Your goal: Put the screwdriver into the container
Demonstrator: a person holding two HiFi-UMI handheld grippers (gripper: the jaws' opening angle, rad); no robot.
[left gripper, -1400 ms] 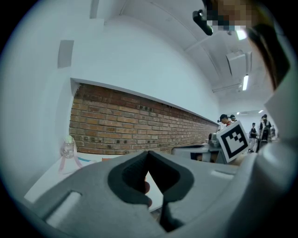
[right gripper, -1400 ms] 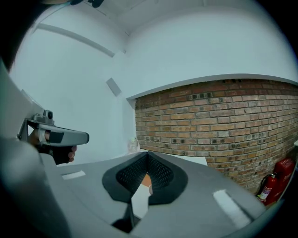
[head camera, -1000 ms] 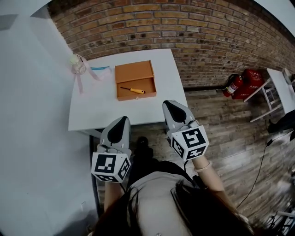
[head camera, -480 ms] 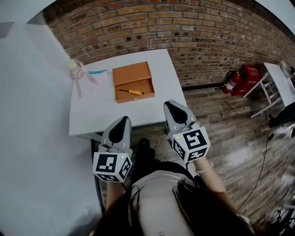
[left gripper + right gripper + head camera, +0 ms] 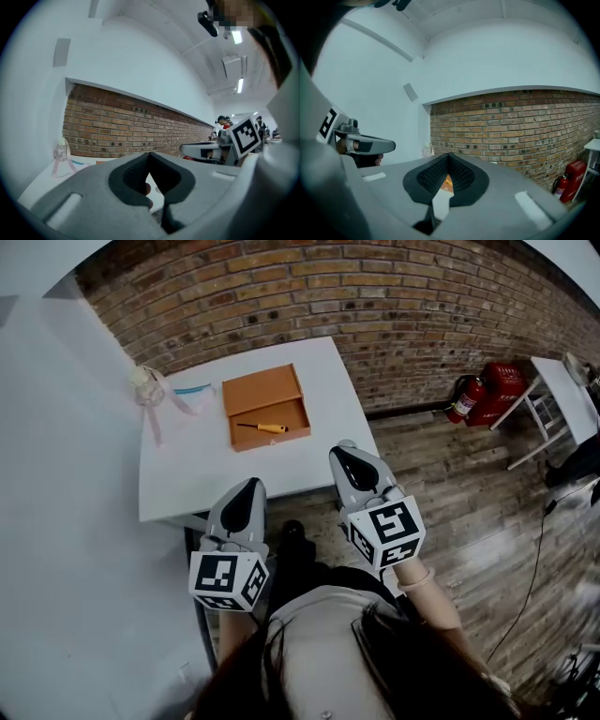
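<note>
An orange container point(image 5: 263, 391) lies open on the white table point(image 5: 187, 474). The screwdriver point(image 5: 263, 427), with a yellow handle and dark shaft, lies inside the container's near half. My left gripper point(image 5: 250, 483) and right gripper point(image 5: 342, 450) hover side by side at the table's near edge, well short of the container. Both are shut with nothing between their jaws. In the left gripper view the left gripper point(image 5: 149, 155) points at the brick wall. Through the tips of the right gripper point(image 5: 449, 156) a bit of the orange container point(image 5: 447, 183) shows.
A small bottle with a pink ribbon point(image 5: 143, 382) and a light blue item point(image 5: 192, 388) sit at the table's far left. A red fire extinguisher point(image 5: 466, 397) stands by the brick wall, beside another white table point(image 5: 561, 390). The floor is wood planks.
The head camera has shifted slightly, so the table sits a little further left in view. Both grippers have stayed shut and nearly still.
</note>
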